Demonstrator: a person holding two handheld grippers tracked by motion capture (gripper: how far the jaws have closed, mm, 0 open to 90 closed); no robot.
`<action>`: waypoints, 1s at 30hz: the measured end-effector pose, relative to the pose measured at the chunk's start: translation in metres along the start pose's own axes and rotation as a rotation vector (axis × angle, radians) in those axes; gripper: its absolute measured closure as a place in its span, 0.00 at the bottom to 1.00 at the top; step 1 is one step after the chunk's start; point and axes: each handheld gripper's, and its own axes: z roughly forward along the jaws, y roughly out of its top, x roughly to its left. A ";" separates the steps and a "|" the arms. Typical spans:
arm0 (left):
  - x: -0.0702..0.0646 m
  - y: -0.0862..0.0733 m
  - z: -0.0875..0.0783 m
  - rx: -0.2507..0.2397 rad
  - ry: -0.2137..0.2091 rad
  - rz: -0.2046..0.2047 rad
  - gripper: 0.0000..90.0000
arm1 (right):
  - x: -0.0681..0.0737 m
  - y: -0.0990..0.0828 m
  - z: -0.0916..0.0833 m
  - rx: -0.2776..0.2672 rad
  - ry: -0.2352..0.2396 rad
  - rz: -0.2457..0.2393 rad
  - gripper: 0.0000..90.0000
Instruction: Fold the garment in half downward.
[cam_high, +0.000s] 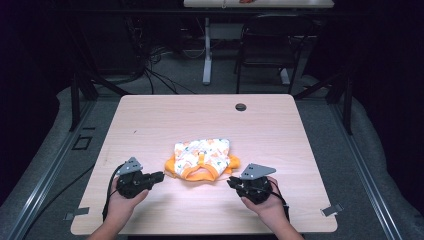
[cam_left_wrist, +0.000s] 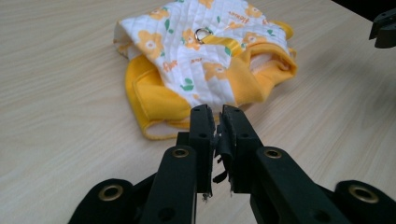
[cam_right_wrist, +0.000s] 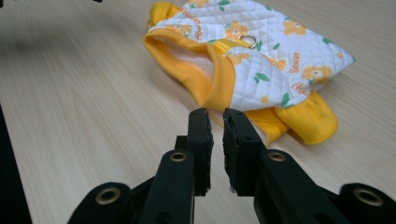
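Note:
A small quilted pet vest (cam_high: 202, 159) lies flat near the middle of the wooden table (cam_high: 150, 120). It is white with orange flowers and has yellow trim. A metal ring (cam_left_wrist: 203, 33) sits on its yellow strap. My left gripper (cam_high: 159, 176) rests on the table just left of the vest (cam_left_wrist: 201, 60), jaws together with nothing between them, tips (cam_left_wrist: 215, 112) short of the yellow hem. My right gripper (cam_high: 231, 182) sits at the vest's (cam_right_wrist: 261, 56) front right corner. Its jaws stand almost together around nothing, and their tips (cam_right_wrist: 217, 116) are close to the yellow edge. The right gripper's tip (cam_left_wrist: 385, 30) also appears far off in the left gripper view.
A round cable hole (cam_high: 240, 107) is in the table's far part. Metal brackets (cam_high: 76, 214) (cam_high: 332, 209) stick out at the front corners. Behind the table stand a chair (cam_high: 270, 45), a white desk leg (cam_high: 207, 50) and floor cables (cam_high: 155, 75).

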 end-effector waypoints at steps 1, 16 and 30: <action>0.000 -0.003 -0.002 0.001 0.002 -0.002 0.90 | 0.001 -0.002 -0.001 0.000 0.001 0.002 0.88; 0.004 -0.031 -0.010 0.006 0.068 0.008 0.65 | 0.000 -0.036 -0.005 0.053 -0.010 0.045 0.68; 0.003 -0.040 0.004 0.052 0.076 0.029 0.60 | 0.001 -0.049 0.012 0.058 -0.023 0.030 0.63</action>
